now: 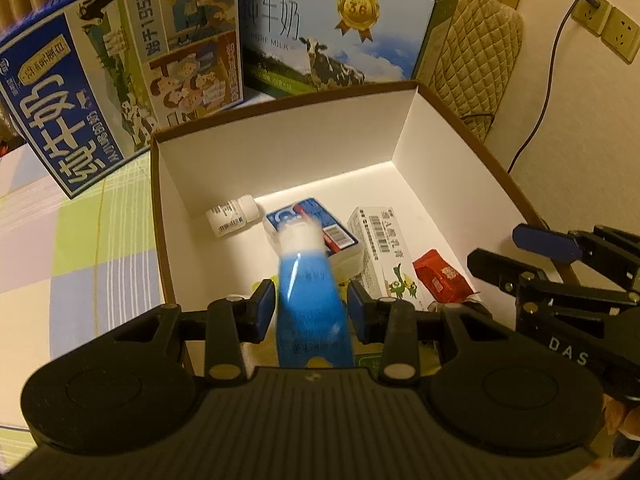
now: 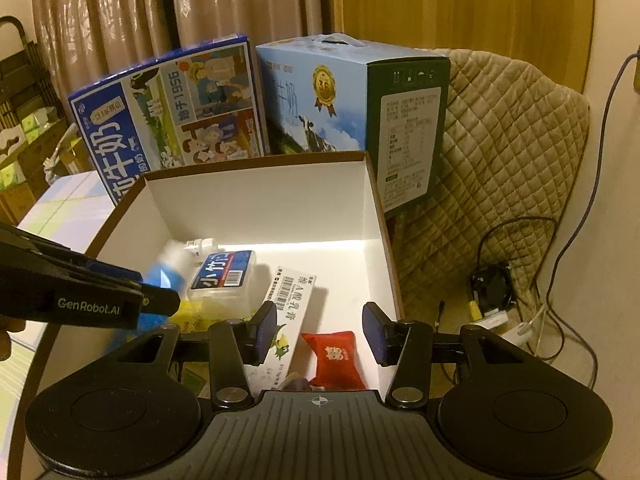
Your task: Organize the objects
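Fingers (image 1: 266, 308) flank blue bottle (image 1: 310, 312) over box (image 1: 280, 148).

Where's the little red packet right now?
The red packet lies on the floor of the white box, near its right wall, right beside the long white carton; the right gripper hovers open above it.

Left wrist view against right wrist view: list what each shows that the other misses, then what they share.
Only the left wrist view shows the blue bottle clearly, blurred, between the left gripper fingers, with gaps to both pads, plus wall sockets.

Only the right wrist view shows the right gripper open and empty above the red packet, the green label side of the milk carton, and cables with a device on the floor.

Both show the white-lined box, the long carton and the two milk cartons behind.
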{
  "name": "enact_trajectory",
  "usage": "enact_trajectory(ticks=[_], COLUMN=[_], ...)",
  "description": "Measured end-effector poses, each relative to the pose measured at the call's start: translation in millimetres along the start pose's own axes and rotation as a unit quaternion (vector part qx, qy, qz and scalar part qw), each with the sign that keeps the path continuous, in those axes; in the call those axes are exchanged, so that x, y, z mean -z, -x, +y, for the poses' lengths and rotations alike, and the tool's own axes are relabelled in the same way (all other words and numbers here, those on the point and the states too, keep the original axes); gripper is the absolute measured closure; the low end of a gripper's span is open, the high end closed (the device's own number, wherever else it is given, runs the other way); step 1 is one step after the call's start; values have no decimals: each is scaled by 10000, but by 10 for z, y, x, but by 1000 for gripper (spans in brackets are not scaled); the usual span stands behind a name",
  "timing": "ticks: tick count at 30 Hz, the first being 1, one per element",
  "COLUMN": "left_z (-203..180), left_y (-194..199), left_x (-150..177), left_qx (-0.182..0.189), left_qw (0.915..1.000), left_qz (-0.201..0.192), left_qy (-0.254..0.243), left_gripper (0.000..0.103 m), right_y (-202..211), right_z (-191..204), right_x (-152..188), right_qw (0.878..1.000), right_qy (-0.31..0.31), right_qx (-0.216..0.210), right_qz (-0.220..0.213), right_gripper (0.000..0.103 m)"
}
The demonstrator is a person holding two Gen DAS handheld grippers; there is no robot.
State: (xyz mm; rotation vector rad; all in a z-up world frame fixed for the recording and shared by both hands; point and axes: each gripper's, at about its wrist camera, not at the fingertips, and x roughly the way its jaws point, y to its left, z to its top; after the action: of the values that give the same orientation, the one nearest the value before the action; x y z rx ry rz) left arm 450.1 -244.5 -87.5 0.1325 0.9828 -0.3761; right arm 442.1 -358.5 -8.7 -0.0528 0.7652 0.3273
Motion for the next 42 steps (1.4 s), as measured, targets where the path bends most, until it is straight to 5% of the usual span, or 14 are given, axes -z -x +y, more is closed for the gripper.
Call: enact_trajectory(ticks=[15,27,42], left_z=[-35,-151,-171], left_y=[469,941,1461], left_x=[142,404,968], left_qx=[93,74,-216], left_qw=[9994,9979,9954], left_qz=[-335,-638,-919], left_qy=[28,48,150], left_gripper=[20,4,1], right_y=[411,809,1132], right_z=[-15,65,232], right_x=[163,319,643], right_qw=[9984,9975,9970], right_qy=[-413,-476,-564], right_qx=[-363,-516,-490], right_qz=[91,17,179], right_gripper=[44,38,36])
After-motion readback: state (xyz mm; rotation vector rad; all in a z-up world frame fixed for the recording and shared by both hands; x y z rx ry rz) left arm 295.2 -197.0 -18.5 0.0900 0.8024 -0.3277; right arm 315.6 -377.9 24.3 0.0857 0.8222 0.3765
